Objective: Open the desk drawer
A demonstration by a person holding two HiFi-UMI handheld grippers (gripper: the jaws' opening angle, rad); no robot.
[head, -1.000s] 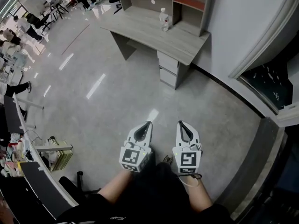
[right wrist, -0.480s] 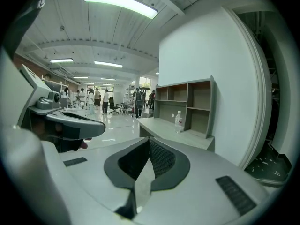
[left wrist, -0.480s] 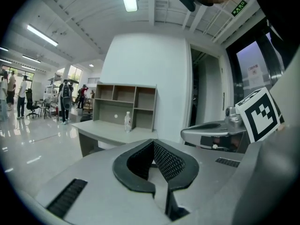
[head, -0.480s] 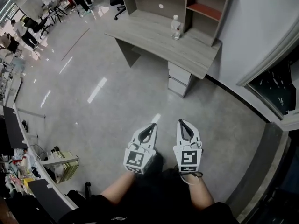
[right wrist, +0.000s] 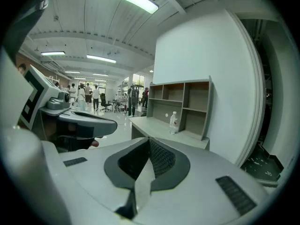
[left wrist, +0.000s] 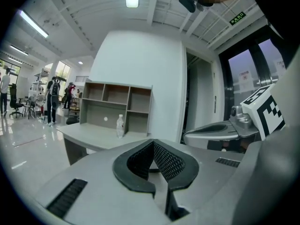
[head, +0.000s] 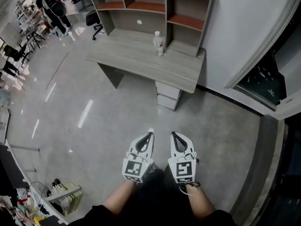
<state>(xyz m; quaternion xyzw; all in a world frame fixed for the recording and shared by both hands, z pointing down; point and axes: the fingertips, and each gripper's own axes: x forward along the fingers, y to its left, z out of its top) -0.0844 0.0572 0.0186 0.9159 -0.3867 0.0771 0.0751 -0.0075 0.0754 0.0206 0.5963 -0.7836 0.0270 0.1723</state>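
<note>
The left gripper (head: 150, 133) has its two dark ribbed pads pressed together at the tips with nothing between them, and the right gripper (head: 172, 133) is closed and empty in the same way. They sit side by side, close but apart, each pointing toward the desk (head: 141, 62) from well short of it. Bare forearms (head: 120, 197) run back from them and are cut off by the lower edge of the head view. The drawer unit (head: 167, 96) stands under the right end of the desk, close to the white wall (head: 235, 27), with an open stretch of grey floor (head: 108, 121) between it and the grippers. Two stacked drawer fronts can be made out, both flush. Any handle is too small to tell, and the desktop overhangs and hides the top of the unit. In both gripper views the gripper's own grey body covers the lower part of the desk, so the drawers do not show there at all. A clear bottle (head: 158, 44) stands upright on the desk toward its back right. Behind it a shelf unit (head: 150, 4) rises from the desk's rear edge, its top cut off by the frame. Far beyond the desk's left end, several people (head: 54, 6) stand, too small to make out clearly.
</note>
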